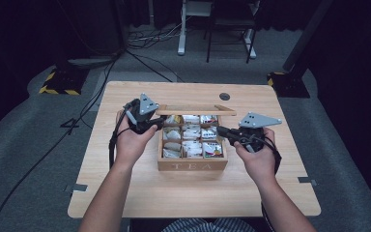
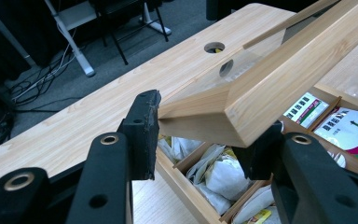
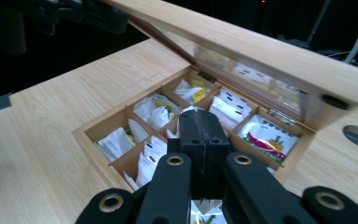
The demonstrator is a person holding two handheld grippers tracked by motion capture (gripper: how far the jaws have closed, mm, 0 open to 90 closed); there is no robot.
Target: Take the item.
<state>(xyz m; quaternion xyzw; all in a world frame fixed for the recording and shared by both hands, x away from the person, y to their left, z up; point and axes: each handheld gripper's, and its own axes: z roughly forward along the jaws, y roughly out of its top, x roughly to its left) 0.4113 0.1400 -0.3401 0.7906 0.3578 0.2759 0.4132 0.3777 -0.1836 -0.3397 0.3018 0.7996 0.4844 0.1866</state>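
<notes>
Tea box (image 1: 192, 165) of pale wood sits near the middle of the table (image 1: 140, 198), its front wall toward the near edge and carved with the word "TEA". Inside, thin wooden dividers split it into a grid of small compartments packed with tea bags (image 3: 154, 111), mostly white paper sachets, a few with yellow tags. Sachets in the compartments on the box's right side carry dark printed lines, and one larger packet (image 3: 266, 136) shows a green, red and yellow picture; the print is too small to read.

The hinged lid (image 2: 279, 88) is a wooden frame around a clear pane, raised and tilted over the box's far side. The left tongs (image 1: 158, 122) are clamped on the lid's left corner, one pad on each side of the frame, holding it up. The right tongs (image 3: 201, 122) are pressed together with nothing between them, hovering over the open compartments at the box's right side. A round cable hole (image 1: 224, 96) lies near the table's far edge, behind the box.
</notes>
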